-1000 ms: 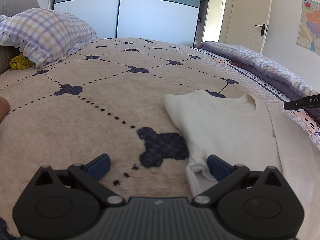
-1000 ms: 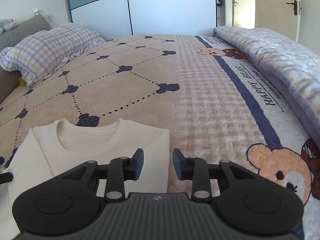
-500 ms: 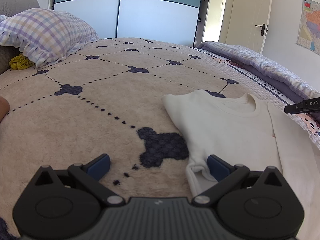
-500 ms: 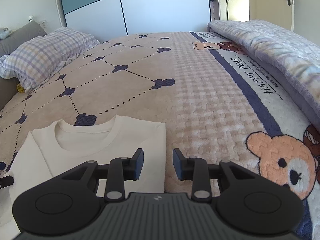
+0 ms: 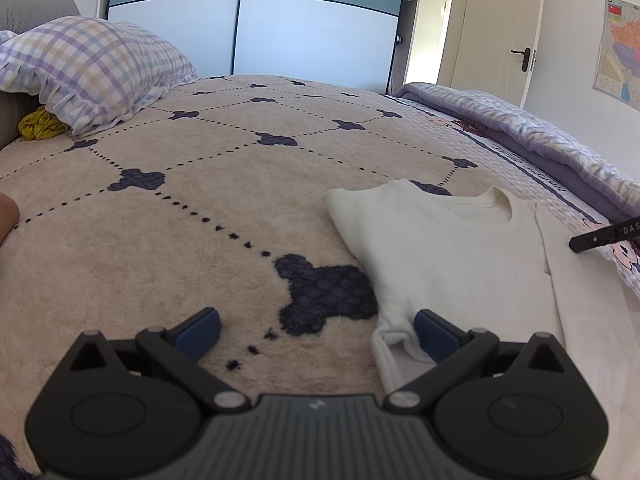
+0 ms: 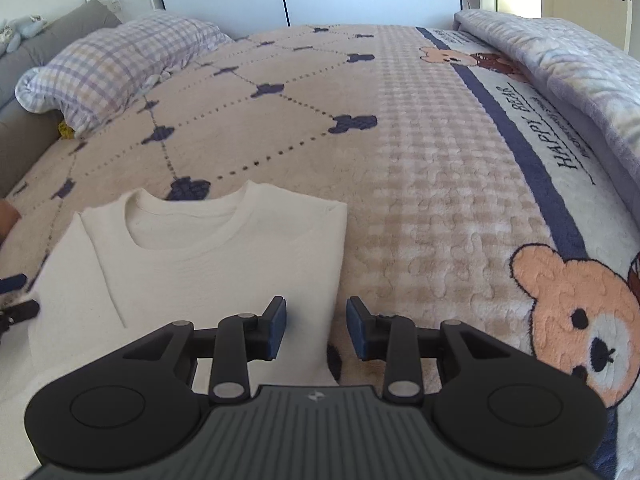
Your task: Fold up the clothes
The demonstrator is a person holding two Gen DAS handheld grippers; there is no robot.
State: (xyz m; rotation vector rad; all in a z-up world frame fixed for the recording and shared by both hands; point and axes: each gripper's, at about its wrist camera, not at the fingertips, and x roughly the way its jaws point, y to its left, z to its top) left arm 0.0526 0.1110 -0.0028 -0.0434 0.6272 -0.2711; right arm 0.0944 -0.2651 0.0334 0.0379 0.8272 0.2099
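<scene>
Our left claw [image 5: 316, 334] gapes wide and empty with the cream sweatshirt's [image 5: 452, 256] cuff at its right pad, our right claw [image 6: 316, 328] part-open and empty over the right edge, so closing now might snag the plush bedspread [image 5: 200, 220].

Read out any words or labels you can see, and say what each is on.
"HAPPY BEAR": bear-print bedspread, along its dark blue stripe.
Smaller line beside it: too small to read.
"DAS", cut off at the frame edge: black bar.
Wall map: lettering too blurred to read.
</scene>
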